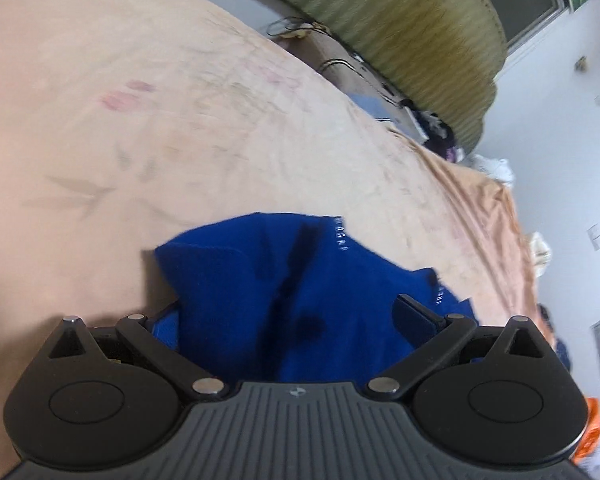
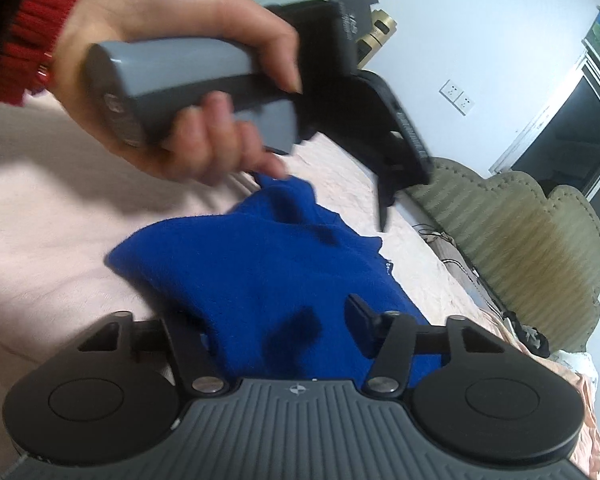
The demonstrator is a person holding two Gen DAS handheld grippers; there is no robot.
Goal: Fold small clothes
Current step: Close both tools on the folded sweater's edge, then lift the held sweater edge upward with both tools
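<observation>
Loads of bare blanket (image 1: pixel 160 128) ahead of the left tongs (image 1: pixel 296 316), nothing in the way. The headboard (image 1: pixel 400 28) with bedside clutter (image 1: pixel 428 120) blocks the far right. Left hand (image 2: pixel 172 92) hangs right over the right tongs (image 2: pixel 284 320).

Ahead of your black-and-grey left tool (image 1: pixel 296 316) you see a royal-blue garment (image 1: pixel 300 288) on a peach bedspread (image 1: pixel 140 120) with faint floral print; beyond stands an olive ribbed headboard (image 1: pixel 400 20); your cuff (image 2: pixel 40 28) is red.

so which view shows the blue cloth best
The right wrist view: the blue cloth shows most of its outline on the bed, under a hand. The left wrist view shows it closer, with its near part cut off by the hand-held gripper.
</observation>
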